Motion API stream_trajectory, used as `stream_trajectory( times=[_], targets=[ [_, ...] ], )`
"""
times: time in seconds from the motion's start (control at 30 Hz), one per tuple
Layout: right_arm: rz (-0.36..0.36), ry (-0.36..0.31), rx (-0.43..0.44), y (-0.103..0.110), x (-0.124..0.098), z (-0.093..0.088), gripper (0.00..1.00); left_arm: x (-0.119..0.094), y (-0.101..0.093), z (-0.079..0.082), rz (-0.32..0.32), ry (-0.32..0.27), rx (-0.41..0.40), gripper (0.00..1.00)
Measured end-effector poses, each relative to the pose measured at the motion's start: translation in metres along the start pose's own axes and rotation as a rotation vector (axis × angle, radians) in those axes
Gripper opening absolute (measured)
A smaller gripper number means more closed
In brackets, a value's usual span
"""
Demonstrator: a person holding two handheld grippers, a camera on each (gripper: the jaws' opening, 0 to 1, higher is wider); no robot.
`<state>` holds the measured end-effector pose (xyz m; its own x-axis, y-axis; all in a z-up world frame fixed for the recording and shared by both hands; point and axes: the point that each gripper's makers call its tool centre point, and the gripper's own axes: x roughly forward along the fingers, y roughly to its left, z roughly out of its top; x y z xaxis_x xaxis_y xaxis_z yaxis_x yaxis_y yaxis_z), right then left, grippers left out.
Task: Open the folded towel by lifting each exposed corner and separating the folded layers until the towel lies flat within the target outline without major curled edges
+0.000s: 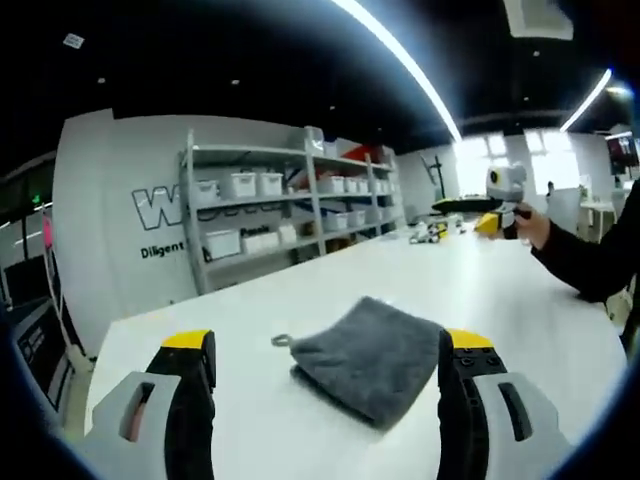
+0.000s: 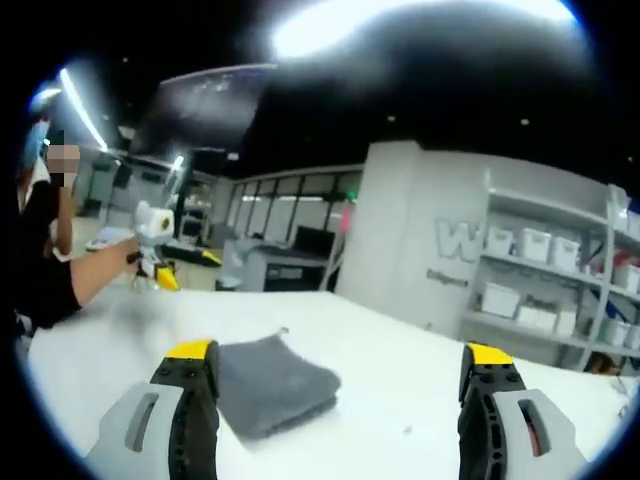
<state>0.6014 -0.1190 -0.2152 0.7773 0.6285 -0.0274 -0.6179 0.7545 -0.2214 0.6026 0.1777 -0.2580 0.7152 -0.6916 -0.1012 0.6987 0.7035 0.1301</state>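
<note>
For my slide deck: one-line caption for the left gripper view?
Open left gripper poised over a folded grey towel on a white table.

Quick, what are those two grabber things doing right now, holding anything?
Left gripper: open, holding nothing, folded grey towel on the table beyond.
Right gripper: open, holding nothing.

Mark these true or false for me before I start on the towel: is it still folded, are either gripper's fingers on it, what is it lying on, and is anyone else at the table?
1. The grey towel lies folded on the white table. True.
2. The left gripper has its fingers shut on the towel. False: its fingers stand wide apart, nothing between them gripped.
3. The right gripper is open. True.
4. The towel has a small hanging loop at one corner. True.
5. The towel lies on a shelf. False: it is on the table; the shelf unit stands behind.
</note>
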Motion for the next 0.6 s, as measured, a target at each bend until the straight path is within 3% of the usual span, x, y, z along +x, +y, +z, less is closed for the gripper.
stream_trajectory(
  times=[0.33,0.6],
  targets=[
    [0.039,0.008,0.000,0.012,0.007,-0.012,1.00,0.006,-0.010,-0.025,-0.011,0.071,-0.007,0.85],
    [0.066,-0.005,-0.016,0.025,0.009,-0.018,0.98,0.007,-0.013,-0.036,-0.009,0.083,-0.056,0.88]
  ],
)
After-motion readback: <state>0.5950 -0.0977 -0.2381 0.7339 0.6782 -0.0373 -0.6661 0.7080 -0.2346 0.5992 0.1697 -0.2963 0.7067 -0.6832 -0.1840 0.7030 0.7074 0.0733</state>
